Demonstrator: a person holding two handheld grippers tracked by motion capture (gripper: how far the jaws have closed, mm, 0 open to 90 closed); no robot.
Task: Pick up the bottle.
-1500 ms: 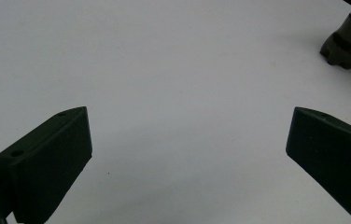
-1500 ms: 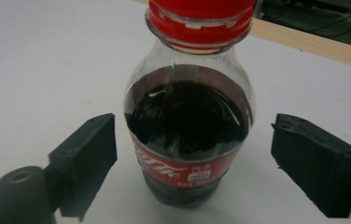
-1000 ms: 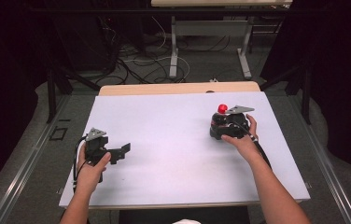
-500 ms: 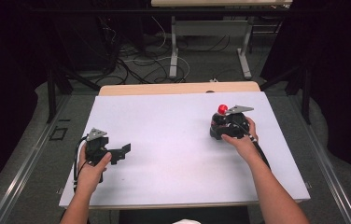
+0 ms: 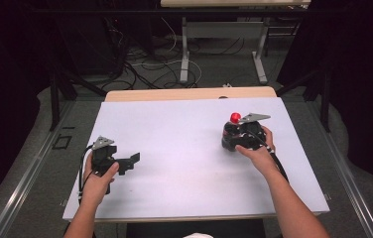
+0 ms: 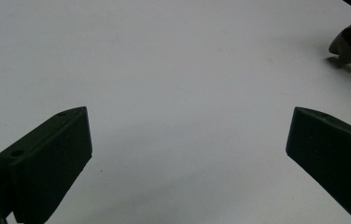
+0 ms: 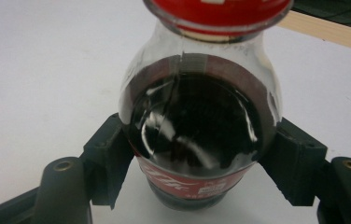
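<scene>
the right gripper point(image 5: 235, 137) stands at the right, far part of the white table point(image 5: 184, 163), its jaws clamped on the sides of a dark soda bottle point(image 7: 197, 126) with a red cap point(image 5: 235, 117); they have just closed on it. the left gripper point(image 5: 131, 161) rests near the left edge, jaws spread wide over bare table.

The right gripper point(image 7: 197, 154) has just been closing, and its two black jaws now press on either side of the small clear plastic bottle of dark cola with a red cap point(image 7: 197, 121), which stands upright near the right edge of the white table point(image 5: 174, 148).
</scene>
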